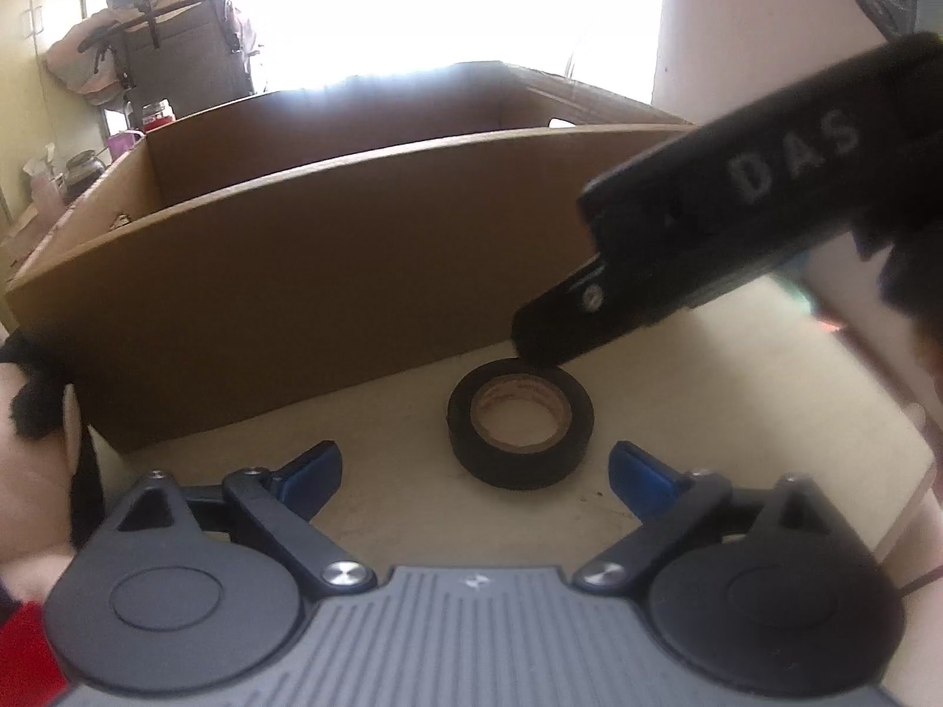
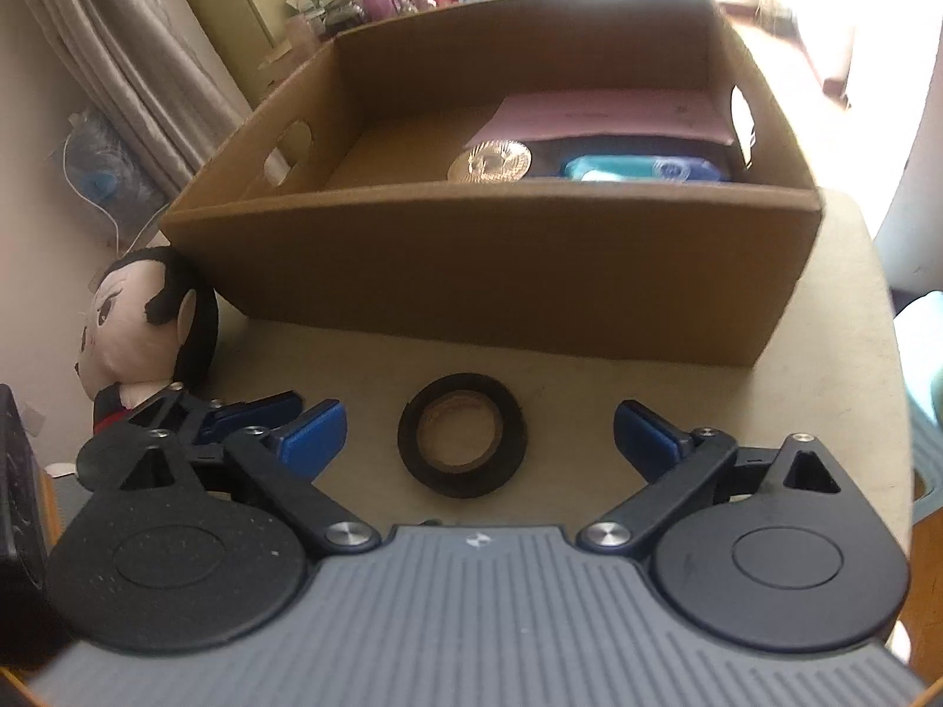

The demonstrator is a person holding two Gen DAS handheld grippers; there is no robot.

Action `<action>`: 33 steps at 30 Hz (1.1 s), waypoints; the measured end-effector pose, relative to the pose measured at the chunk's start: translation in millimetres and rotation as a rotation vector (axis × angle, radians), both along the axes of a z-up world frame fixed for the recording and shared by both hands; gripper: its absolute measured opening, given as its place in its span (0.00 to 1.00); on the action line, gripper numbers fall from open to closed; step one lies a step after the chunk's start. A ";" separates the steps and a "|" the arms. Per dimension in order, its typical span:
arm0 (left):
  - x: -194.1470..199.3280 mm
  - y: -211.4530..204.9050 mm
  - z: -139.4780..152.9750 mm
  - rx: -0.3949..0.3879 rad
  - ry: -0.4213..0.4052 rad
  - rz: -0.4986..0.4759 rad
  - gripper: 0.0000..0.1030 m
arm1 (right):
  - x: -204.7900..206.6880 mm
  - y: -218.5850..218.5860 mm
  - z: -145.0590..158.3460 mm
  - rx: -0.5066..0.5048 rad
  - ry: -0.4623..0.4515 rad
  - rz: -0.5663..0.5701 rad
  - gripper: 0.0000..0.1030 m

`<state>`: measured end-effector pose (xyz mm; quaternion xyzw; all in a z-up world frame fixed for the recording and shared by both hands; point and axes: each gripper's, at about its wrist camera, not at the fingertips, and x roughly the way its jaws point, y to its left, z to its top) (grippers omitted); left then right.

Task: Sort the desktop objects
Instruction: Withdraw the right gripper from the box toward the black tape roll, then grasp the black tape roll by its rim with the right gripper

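A black roll of tape point(image 1: 518, 465) lies flat on the beige table, just in front of the cardboard box point(image 1: 294, 306). My left gripper point(image 1: 477, 468) is open, and the roll sits just ahead of its blue pads, nearer the right one. My right gripper point(image 2: 478, 436) is also open, with the tape roll point(image 2: 460, 480) lying between its pads and touching neither. The black housing of my right gripper point(image 1: 725, 206) reaches in from the upper right, its tip over the roll's far edge. One blue finger of my left gripper point(image 2: 259, 409) shows beside the right gripper's left pad.
The open box point(image 2: 501, 259) holds a pink envelope point(image 2: 607, 115), a gold disc point(image 2: 490, 162) and a blue pack point(image 2: 645, 168). A stuffed doll point(image 2: 141, 324) leans at the box's left corner. The table edge point(image 2: 884, 353) curves away at right.
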<state>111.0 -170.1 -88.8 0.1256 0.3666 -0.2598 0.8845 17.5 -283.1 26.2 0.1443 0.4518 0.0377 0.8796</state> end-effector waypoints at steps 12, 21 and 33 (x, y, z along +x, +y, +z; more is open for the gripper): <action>3.0 -9.6 -13.6 -0.001 0.025 -0.076 0.66 | 28.2 2.4 -31.6 0.051 0.112 0.032 0.56; -4.9 -12.9 -17.3 -0.002 0.023 -0.104 0.59 | 33.8 2.0 -42.9 0.077 0.157 0.028 0.43; -54.2 8.9 -18.4 0.055 0.022 -0.169 0.57 | 9.7 16.8 -42.7 0.082 0.190 0.083 0.37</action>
